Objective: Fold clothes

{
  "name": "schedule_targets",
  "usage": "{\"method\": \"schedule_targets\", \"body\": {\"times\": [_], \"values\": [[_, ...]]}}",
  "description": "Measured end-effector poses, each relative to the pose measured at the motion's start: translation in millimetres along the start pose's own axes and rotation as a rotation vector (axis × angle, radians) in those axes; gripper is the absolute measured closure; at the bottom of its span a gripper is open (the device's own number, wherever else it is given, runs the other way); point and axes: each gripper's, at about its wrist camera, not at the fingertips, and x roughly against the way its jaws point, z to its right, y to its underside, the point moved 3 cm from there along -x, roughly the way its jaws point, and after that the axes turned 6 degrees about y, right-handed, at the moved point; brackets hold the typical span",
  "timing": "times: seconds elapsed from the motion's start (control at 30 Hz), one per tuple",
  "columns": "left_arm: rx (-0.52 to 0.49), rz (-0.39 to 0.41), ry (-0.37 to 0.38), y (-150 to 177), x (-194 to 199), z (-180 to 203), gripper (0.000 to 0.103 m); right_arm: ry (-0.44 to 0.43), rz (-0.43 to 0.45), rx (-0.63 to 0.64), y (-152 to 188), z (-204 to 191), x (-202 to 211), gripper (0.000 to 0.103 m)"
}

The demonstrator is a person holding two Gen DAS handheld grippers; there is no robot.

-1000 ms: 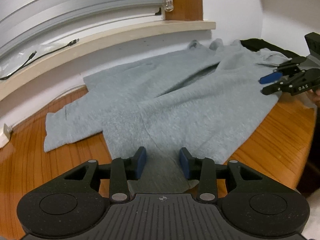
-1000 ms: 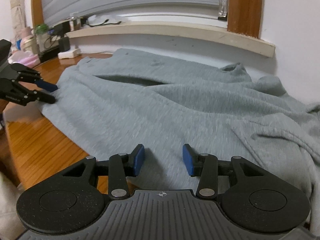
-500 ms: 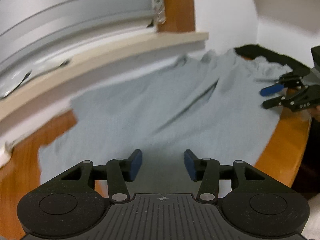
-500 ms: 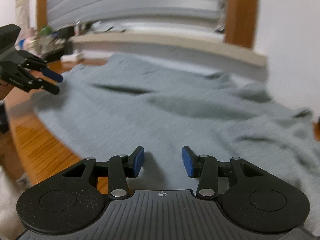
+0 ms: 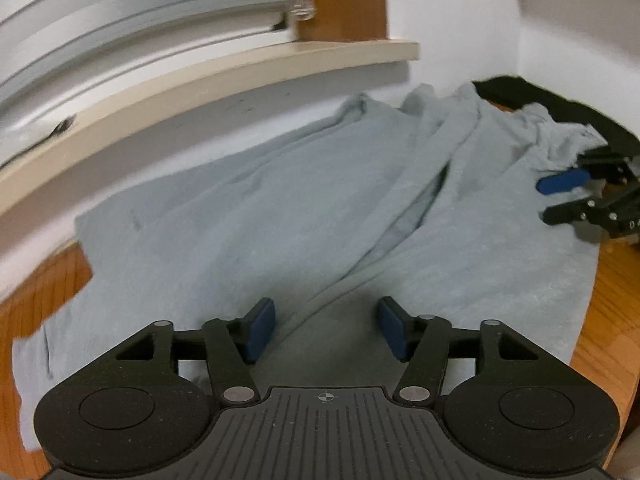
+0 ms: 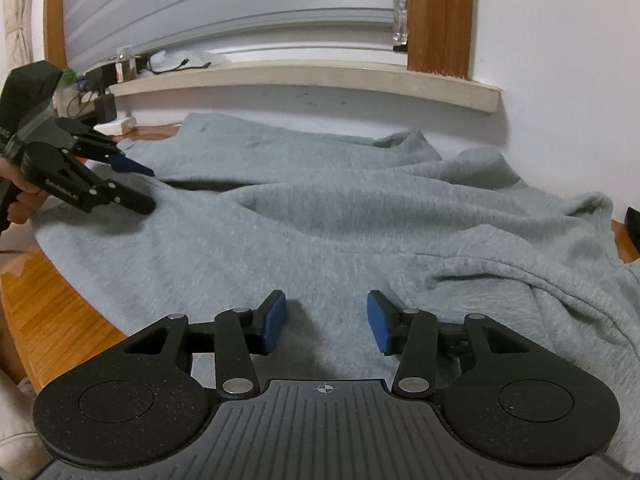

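Grey sweatpants spread on a wooden desk, with both grippers held open above them.

The grey sweatpants point(image 5: 304, 208) are laid across the desk point(image 6: 52, 312), reaching from its front edge back to the wall under the window sill point(image 6: 304, 80), and are bunched into folds toward the desk's right end. The left gripper point(image 5: 326, 330) is held low over the fabric near the front edge, its blue-padded fingers point(image 5: 260, 330) spread apart with nothing between them; a crease in the cloth is seen running between them. The right gripper point(image 6: 326, 322) is likewise held over the garment with its fingers point(image 6: 274, 322) parted and empty. A dark garment point(image 5: 560, 112) is seen at the far right corner, just behind the grey folds. Cables and small items are seen on the sill.
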Motion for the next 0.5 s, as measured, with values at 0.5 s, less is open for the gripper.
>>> {"method": "schedule_targets", "body": {"times": [0.5], "values": [[0.0, 0.142, 0.027, -45, -26, 18, 0.031, -0.015, 0.009, -0.007, 1, 1, 1, 0.053]]}}
